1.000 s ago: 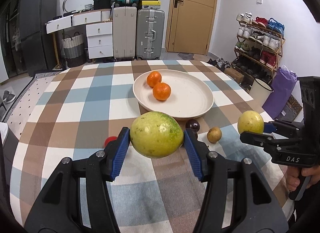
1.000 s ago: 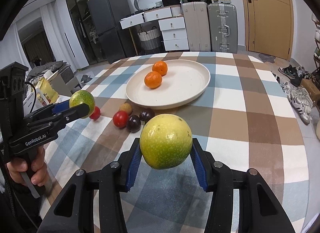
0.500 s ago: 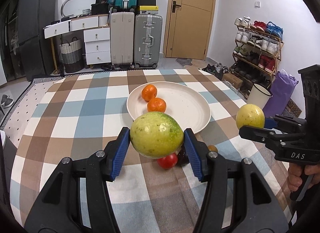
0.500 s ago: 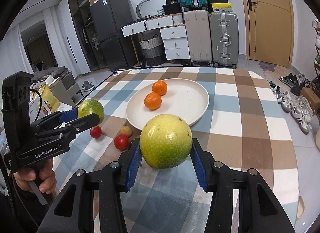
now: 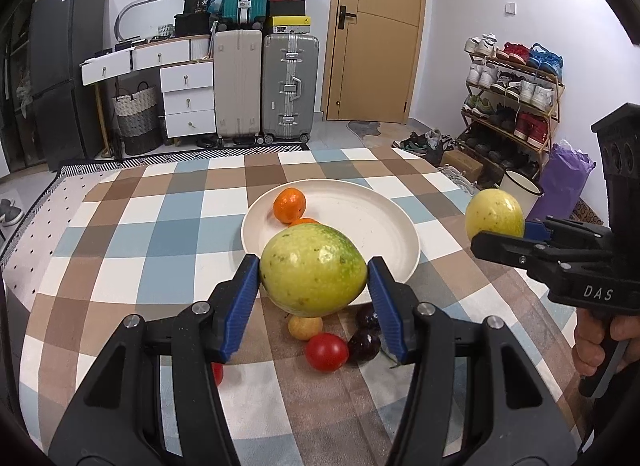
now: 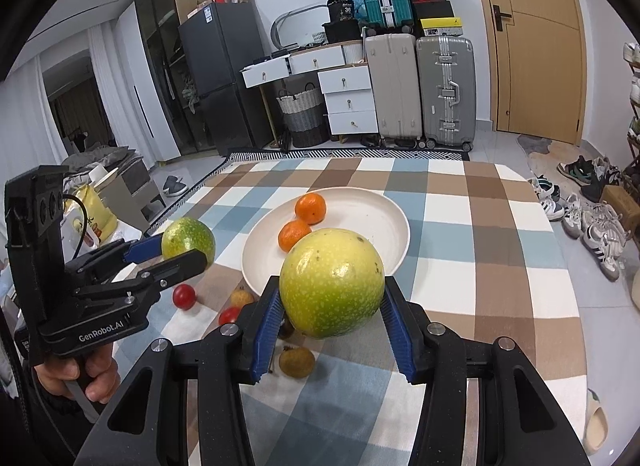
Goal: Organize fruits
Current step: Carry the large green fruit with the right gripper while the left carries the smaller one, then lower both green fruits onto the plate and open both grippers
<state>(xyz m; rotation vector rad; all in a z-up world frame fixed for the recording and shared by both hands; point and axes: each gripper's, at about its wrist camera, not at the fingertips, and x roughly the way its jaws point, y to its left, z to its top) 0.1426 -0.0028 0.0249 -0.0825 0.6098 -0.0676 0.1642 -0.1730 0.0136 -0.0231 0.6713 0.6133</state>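
My left gripper (image 5: 314, 280) is shut on a green-yellow passion fruit (image 5: 313, 270) and holds it above the table, short of the white plate (image 5: 384, 225). My right gripper (image 6: 331, 300) is shut on a yellow-green passion fruit (image 6: 332, 284), also raised above the table. Each held fruit shows in the other view, the right one (image 5: 495, 213) and the left one (image 6: 188, 239). Two oranges (image 6: 311, 207) (image 6: 294, 234) lie on the plate (image 6: 360, 217).
On the checked tablecloth near the plate's front edge lie red cherry tomatoes (image 5: 326, 351) (image 6: 184, 296), dark plums (image 5: 364, 344), and small brown-yellow fruits (image 5: 305, 326) (image 6: 297, 362). Suitcases, drawers and a shoe rack (image 5: 512, 97) stand beyond the table.
Both grippers have risen and drawn back from the table with their fruits held; the plate and loose fruits now sit lower and farther in both views.
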